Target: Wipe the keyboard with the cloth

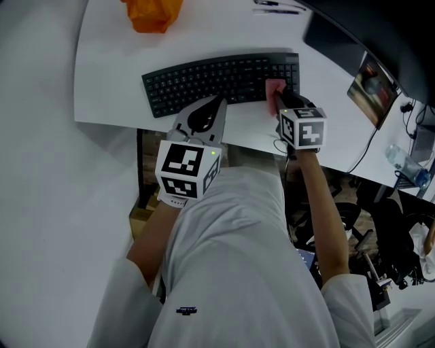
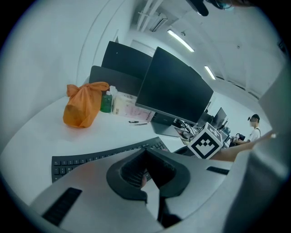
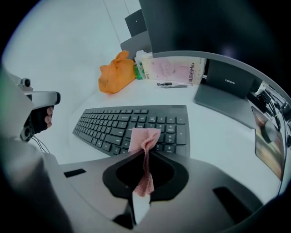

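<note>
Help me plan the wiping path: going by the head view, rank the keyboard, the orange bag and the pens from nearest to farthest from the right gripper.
1. Keyboard: directly under the right gripper, whose fingers hold the cloth at its right end.
2. Pens: straight ahead, beyond the keyboard.
3. Orange bag: far back, off to the left.

The head view looks steeply down from above onto the tabletop (image 1: 109, 81). Both gripper views sit low and close, facing across the shared keyboard (image 1: 221, 81).
</note>
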`<state>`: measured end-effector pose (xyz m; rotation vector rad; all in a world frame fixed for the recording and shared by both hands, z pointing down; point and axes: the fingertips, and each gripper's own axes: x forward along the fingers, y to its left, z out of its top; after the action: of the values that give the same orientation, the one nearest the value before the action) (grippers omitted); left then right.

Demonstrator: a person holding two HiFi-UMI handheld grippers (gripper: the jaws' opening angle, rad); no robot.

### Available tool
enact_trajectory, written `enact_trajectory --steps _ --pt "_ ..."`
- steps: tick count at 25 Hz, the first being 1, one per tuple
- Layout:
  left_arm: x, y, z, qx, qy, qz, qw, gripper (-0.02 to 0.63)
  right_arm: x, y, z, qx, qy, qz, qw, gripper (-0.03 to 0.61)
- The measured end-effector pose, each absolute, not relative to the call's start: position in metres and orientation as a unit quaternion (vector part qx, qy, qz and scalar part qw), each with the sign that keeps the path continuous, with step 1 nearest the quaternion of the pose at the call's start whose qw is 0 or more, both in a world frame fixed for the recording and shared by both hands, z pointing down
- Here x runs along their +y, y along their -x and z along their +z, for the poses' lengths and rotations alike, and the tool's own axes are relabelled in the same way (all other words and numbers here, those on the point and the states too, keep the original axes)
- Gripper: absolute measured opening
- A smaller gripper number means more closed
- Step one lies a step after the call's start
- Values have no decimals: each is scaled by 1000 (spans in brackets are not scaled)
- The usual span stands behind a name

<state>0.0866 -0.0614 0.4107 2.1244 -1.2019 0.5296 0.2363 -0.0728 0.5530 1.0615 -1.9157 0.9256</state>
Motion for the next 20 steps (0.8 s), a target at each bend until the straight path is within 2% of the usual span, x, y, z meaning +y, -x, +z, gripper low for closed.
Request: enact_trajectory --steps 10,20 --pt "-63 -93 402 -444 -816 205 309 18 -81 -289 545 -713 -458 354 396 25" --pt "-57 -70 386 -449 -821 195 295 18 -74 -314 527 -686 -515 333 391 25"
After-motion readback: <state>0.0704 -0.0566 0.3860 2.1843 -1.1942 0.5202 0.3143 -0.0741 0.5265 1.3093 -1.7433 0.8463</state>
